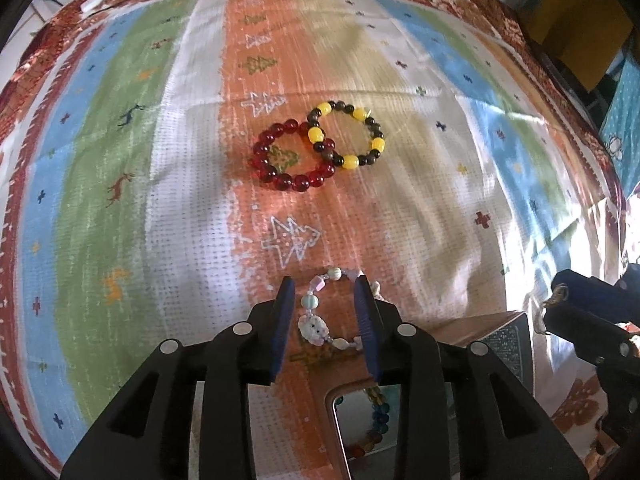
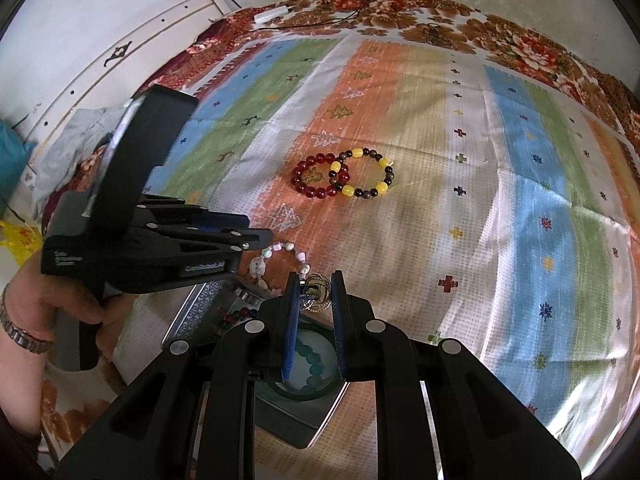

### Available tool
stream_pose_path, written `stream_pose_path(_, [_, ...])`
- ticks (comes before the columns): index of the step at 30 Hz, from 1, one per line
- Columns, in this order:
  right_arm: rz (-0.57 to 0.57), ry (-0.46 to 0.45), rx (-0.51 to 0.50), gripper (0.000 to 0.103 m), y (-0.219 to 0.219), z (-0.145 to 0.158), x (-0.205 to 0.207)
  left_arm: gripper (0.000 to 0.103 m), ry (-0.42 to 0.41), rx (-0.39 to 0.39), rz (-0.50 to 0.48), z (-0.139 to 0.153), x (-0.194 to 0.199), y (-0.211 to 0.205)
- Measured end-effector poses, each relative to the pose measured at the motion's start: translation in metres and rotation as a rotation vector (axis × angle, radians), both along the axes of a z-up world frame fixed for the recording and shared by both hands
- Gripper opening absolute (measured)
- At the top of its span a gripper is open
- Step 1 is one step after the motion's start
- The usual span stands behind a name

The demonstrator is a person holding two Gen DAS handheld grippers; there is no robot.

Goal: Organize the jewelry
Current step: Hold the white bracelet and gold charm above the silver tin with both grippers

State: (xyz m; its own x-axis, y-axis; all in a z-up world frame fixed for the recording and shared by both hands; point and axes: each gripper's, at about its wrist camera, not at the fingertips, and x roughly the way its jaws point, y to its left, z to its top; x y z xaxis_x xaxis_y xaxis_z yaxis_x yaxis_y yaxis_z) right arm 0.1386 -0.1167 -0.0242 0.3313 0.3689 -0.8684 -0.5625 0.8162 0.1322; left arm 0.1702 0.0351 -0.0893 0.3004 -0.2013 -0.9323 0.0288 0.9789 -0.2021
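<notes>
A red bead bracelet (image 1: 289,155) (image 2: 316,176) and a yellow-and-dark bead bracelet (image 1: 347,135) (image 2: 363,172) lie touching on the striped cloth. My left gripper (image 1: 326,286) is open, its blue fingers either side of a pastel bead bracelet (image 1: 318,322) (image 2: 280,260) lying on the cloth. My right gripper (image 2: 316,280) is shut on a gold ring-shaped piece of jewelry (image 2: 317,292), held above the open jewelry box (image 2: 304,416) (image 1: 360,420). A teal bead bracelet (image 2: 316,364) and a multicolored one (image 1: 378,420) lie in the box.
The striped cloth (image 1: 160,160) covers a floral bedspread (image 2: 500,40). The left gripper body and the hand holding it (image 2: 132,220) show at left in the right wrist view. A white cable and adapter (image 2: 272,14) lie at the far edge.
</notes>
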Motion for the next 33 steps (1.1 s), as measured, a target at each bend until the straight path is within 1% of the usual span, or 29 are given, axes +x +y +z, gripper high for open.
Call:
stream_pose_path(4, [-0.005, 0.004, 0.003, 0.016, -0.001, 0.000, 0.003, 0.035, 0.053, 0.008, -0.037, -0.012, 0.009, -0.004])
stream_pose_path(6, [-0.007, 0.005, 0.006, 0.016, -0.002, 0.000, 0.005, 0.035, 0.069, 0.024, -0.049, -0.017, 0.012, -0.006])
stream_pose_path(11, [-0.010, 0.007, 0.014, 0.016, -0.004, 0.001, 0.007, 0.035, 0.104, 0.014, -0.069, -0.024, 0.018, -0.009])
stream_pose_path(20, [-0.013, 0.014, 0.029, 0.016, -0.007, 0.004, 0.011, 0.034, 0.167, 0.042, -0.095, -0.039, 0.027, -0.012])
stream_pose_path(24, [-0.015, 0.016, 0.034, 0.016, -0.008, 0.004, 0.012, 0.023, 0.174, 0.073, -0.101, -0.042, 0.032, -0.016])
stream_pose_path(26, [-0.014, 0.017, 0.036, 0.016, -0.008, 0.004, 0.012, 0.016, 0.175, 0.091, -0.104, -0.045, 0.034, -0.017])
stream_pose_path(27, [-0.014, 0.017, 0.035, 0.016, -0.008, 0.005, 0.012, 0.009, 0.171, 0.103, -0.102, -0.045, 0.034, -0.016])
stream_pose_path(33, [-0.005, 0.023, 0.034, 0.016, -0.006, 0.004, 0.011, 0.008, 0.128, 0.082, -0.074, -0.039, 0.036, -0.008])
